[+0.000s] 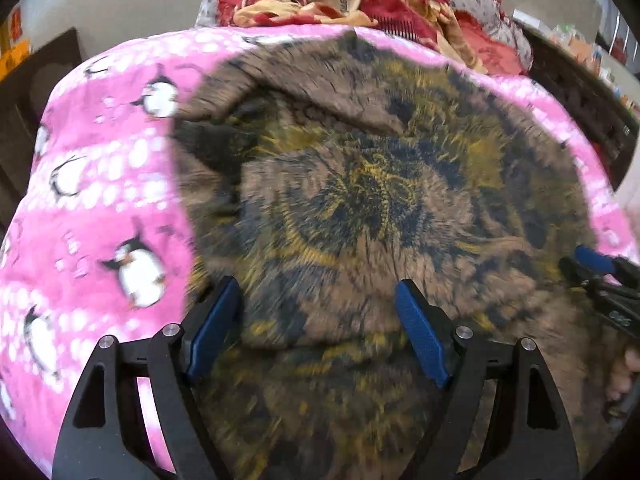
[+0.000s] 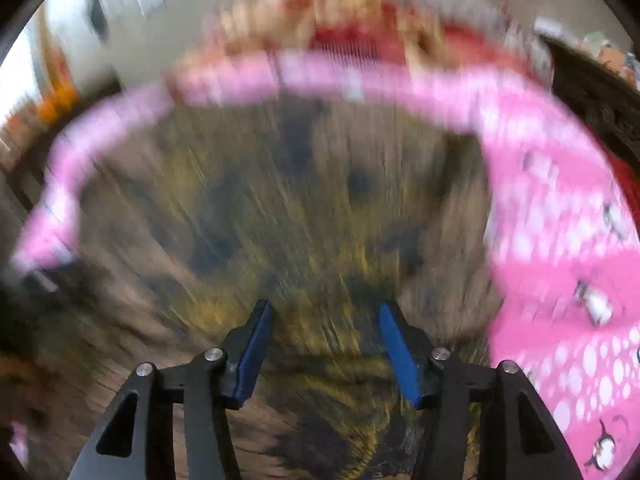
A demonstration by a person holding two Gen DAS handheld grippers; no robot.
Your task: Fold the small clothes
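Brown-and-yellow patterned garment (image 1: 360, 200), rumpled

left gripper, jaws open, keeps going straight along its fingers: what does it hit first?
Most likely the brown-and-yellow patterned garment. It fills the gap between the open fingers of the left gripper and everything ahead of them, lying on the pink penguin blanket. Depth is unclear in the motion blur, so how soon it would touch cannot be judged.
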